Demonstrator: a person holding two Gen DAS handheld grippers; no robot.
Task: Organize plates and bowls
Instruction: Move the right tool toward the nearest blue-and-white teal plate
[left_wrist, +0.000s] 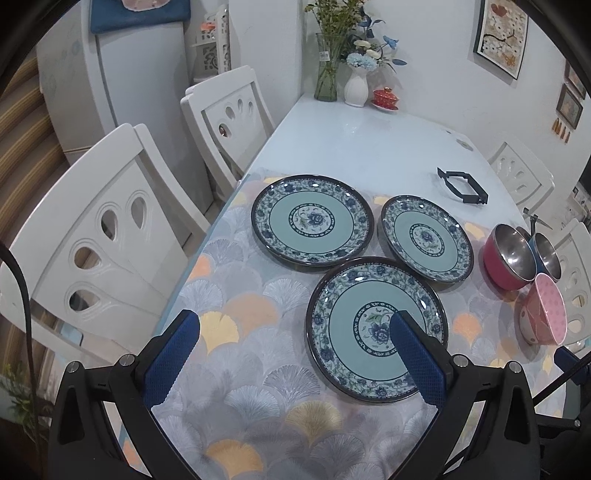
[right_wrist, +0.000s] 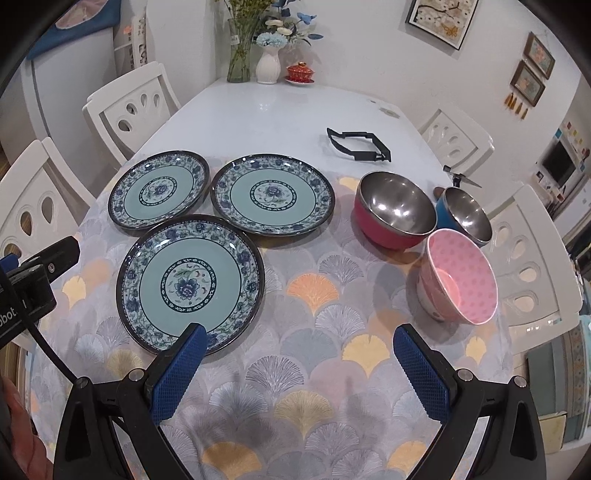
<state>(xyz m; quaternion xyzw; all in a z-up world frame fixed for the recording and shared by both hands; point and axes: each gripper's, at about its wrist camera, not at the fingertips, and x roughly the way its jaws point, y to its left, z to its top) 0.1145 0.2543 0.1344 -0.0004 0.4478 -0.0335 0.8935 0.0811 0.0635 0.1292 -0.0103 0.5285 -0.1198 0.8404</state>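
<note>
Three teal plates with blue flower rims lie on the patterned cloth: a near plate (left_wrist: 376, 328) (right_wrist: 190, 282), a far left plate (left_wrist: 312, 219) (right_wrist: 159, 188) and a far right plate (left_wrist: 426, 238) (right_wrist: 272, 195). To their right stand a red steel-lined bowl (left_wrist: 509, 258) (right_wrist: 393, 210), a blue steel-lined bowl (left_wrist: 546, 251) (right_wrist: 465, 214) and a pink dotted bowl (left_wrist: 545, 310) (right_wrist: 458, 282). My left gripper (left_wrist: 295, 325) is open and empty above the cloth, its right finger over the near plate. My right gripper (right_wrist: 299, 339) is open and empty in front of the plates and bowls.
A black plastic frame (left_wrist: 461, 186) (right_wrist: 360, 146) lies on the white table (right_wrist: 266, 110) behind the dishes. Two vases of flowers (right_wrist: 255, 48) and a red lidded cup (right_wrist: 300, 73) stand at the far end. White chairs (left_wrist: 99, 236) (right_wrist: 532, 258) line both sides.
</note>
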